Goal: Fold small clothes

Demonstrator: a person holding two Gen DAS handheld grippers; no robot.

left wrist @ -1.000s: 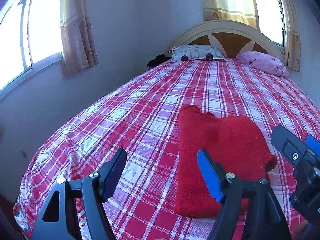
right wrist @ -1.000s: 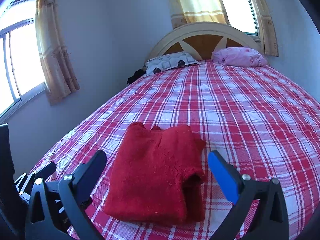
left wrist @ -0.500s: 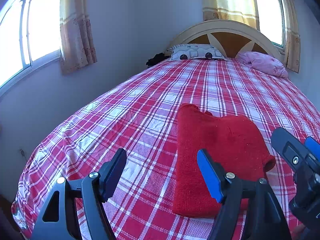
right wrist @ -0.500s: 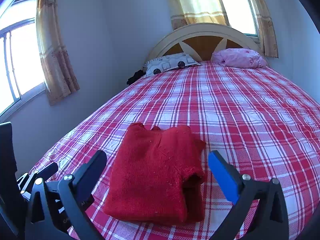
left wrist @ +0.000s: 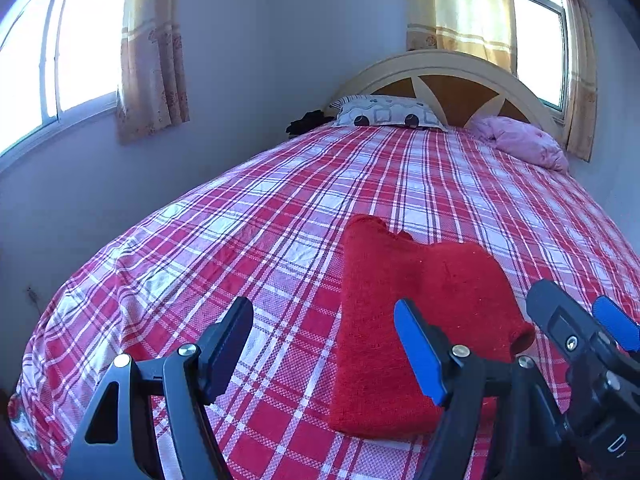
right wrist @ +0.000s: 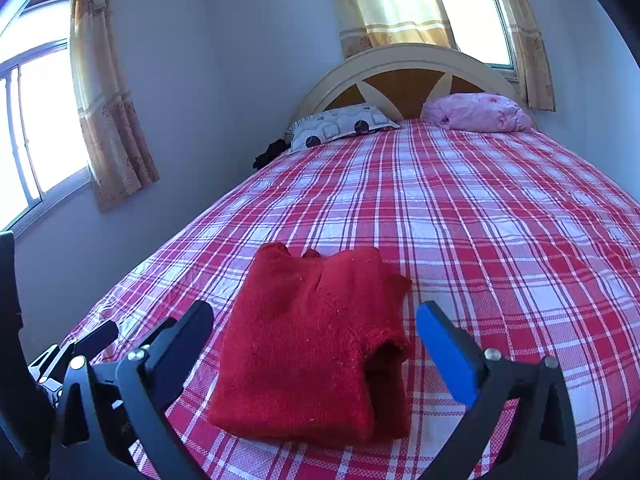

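Observation:
A small red knitted sweater (right wrist: 312,344) lies folded on the red plaid bedspread (right wrist: 500,216), near the foot of the bed; it also shows in the left wrist view (left wrist: 408,300). My right gripper (right wrist: 316,344) is open and empty, held just above and in front of the sweater, one finger on each side. My left gripper (left wrist: 324,344) is open and empty, held over the bedspread at the sweater's left edge. The right gripper's fingers (left wrist: 560,320) show at the right of the left wrist view.
A patterned pillow (right wrist: 340,124) and a pink pillow (right wrist: 476,112) lie at the wooden headboard (right wrist: 404,88). A dark cloth (right wrist: 270,152) sits by the wall at the bed's far left. Curtained windows stand on the left and back walls.
Both grippers stay open. The views have shifted only slightly; the sweater has not moved.

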